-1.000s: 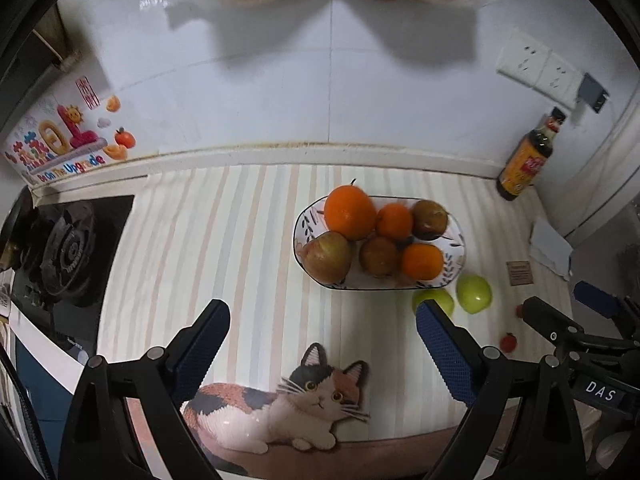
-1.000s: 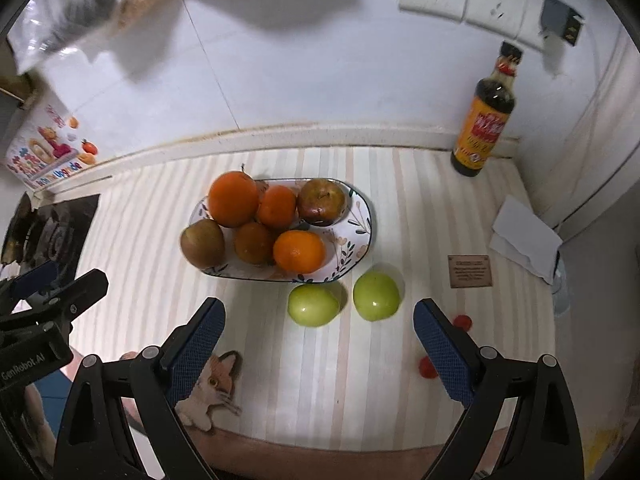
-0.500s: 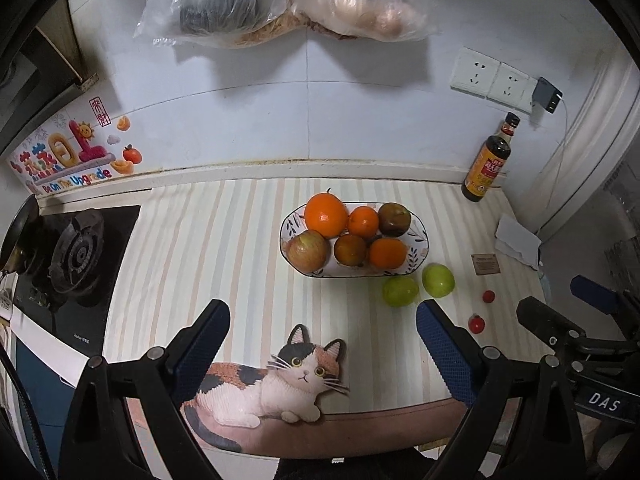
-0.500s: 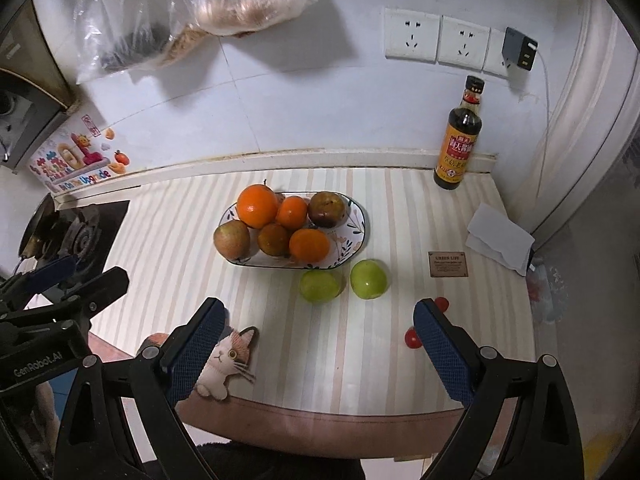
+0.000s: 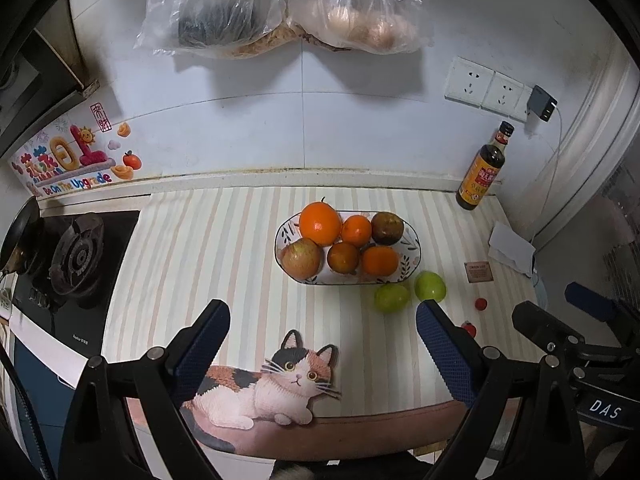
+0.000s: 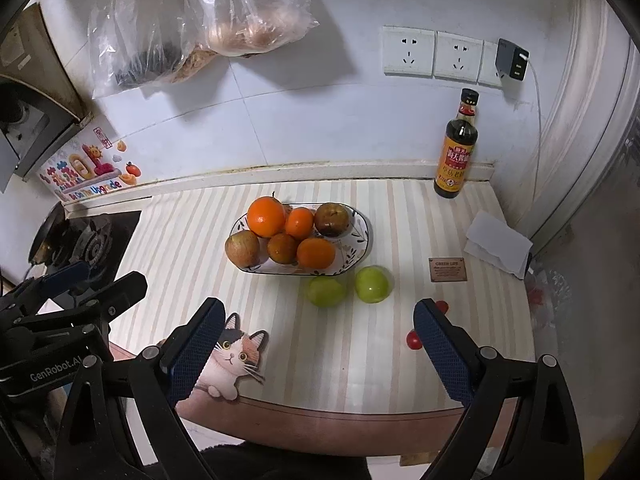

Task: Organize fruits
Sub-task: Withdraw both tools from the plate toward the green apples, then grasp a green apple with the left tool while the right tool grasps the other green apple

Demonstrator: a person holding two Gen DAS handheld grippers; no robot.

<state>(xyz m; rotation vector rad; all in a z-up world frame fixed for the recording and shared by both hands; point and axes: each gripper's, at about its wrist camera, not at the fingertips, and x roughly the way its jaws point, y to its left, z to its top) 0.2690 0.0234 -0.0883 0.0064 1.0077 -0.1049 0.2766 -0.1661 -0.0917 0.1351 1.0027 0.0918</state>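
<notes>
A patterned oval bowl (image 5: 412,240) (image 6: 362,236) sits mid-counter, holding oranges (image 5: 320,224) (image 6: 266,217), apples and a dark fruit. Two green apples (image 5: 391,298) (image 5: 430,287) lie on the counter in front of its right end; they also show in the right wrist view (image 6: 326,291) (image 6: 373,284). Two small red fruits (image 6: 413,339) (image 6: 441,305) lie further right. My left gripper (image 5: 323,356) is open and empty, held back above the counter's front edge. My right gripper (image 6: 316,354) is open and empty, likewise back from the fruit.
A gas stove (image 5: 76,260) is at the left. A soy sauce bottle (image 6: 456,152) stands at the back right wall. Folded paper (image 6: 498,246) and a small brown card (image 6: 447,269) lie at the right. Plastic bags (image 5: 280,8) hang on the wall. A cat-shaped mat (image 5: 272,388) lies at the front edge.
Both grippers have pulled back and up from the counter; the fruit looks smaller and the hanging bags have come into view. Nothing on the counter moved.
</notes>
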